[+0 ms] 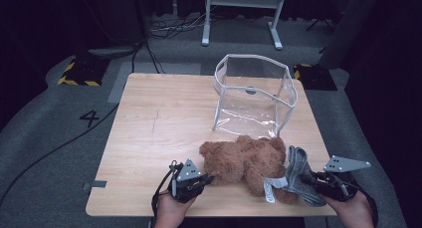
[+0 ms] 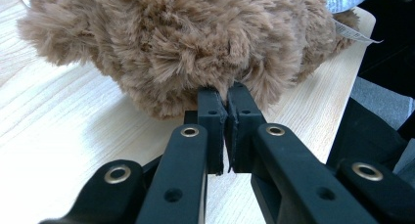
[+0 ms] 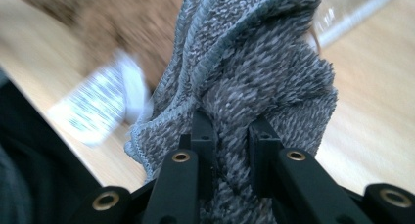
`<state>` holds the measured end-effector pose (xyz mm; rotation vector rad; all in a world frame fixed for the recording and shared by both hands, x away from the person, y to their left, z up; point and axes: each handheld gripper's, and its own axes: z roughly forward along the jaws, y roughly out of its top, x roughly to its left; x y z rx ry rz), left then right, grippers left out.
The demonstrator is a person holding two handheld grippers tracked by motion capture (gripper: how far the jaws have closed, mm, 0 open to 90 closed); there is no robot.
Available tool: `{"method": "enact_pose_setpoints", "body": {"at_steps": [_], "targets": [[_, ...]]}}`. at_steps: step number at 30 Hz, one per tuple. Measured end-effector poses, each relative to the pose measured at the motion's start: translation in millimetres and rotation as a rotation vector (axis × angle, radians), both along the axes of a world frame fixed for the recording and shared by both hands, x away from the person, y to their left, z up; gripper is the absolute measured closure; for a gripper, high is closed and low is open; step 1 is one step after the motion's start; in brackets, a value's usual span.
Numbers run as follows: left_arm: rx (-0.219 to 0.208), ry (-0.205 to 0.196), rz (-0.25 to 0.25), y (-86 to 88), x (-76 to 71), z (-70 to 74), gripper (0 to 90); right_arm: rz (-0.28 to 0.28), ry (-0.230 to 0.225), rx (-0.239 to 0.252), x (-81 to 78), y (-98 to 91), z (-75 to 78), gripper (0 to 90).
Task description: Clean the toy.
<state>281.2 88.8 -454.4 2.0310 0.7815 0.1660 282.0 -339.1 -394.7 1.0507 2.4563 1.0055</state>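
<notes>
A: Plush bear (image 1: 245,162) lies on the desk (image 1: 164,118), near the front edge, just in front of the clear pouch (image 1: 254,93). Not inside it yet.

B: Grippers?

A: Left gripper (image 2: 225,102) is clenched on a tuft of the bear's fur, jaws nearly together. Right gripper (image 3: 230,131) is grasping the grey knit cloth (image 3: 254,67), fabric bunched between the jaws. The cloth sits against the bear's right end, beside its white sewn-in tag (image 1: 270,187).

B: Progress?

A: Early, I'd say. Both items are gripped, nothing is packed. The pouch stands upright, mouth open at the top, and nothing of the bear or cloth is in it. If it's the target, what's left is lifting, carrying to the pouch, dropping in, releasing. Can't tell whether the cloth is attached to the bear or loose.

B: Surface, room?

A: Light wood-grain desk, a strip of grey tape (image 1: 94,184) at the front-left edge. Grey carpet floor with a painted "4" (image 1: 89,118), black cables (image 1: 54,151) running across it, yellow-black hazard markings (image 1: 79,74) at the back left, white frame legs (image 1: 241,16) behind. The surroundings are dark.
</notes>
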Motion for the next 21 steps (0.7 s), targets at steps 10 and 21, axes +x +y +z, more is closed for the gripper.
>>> {"method": "enact_pose_setpoints", "body": {"at_steps": [10,21], "targets": [[-0.002,-0.001,-0.027,-3.5,-1.3,0.3,86.3,0.187,-0.034,0.044,0.8,63.2,17.6,77.4],[0.005,-0.039,-0.031,-6.6,-6.2,5.1,86.5,0.282,0.007,-0.058,10.8,121.4,-20.7,77.7]]}}
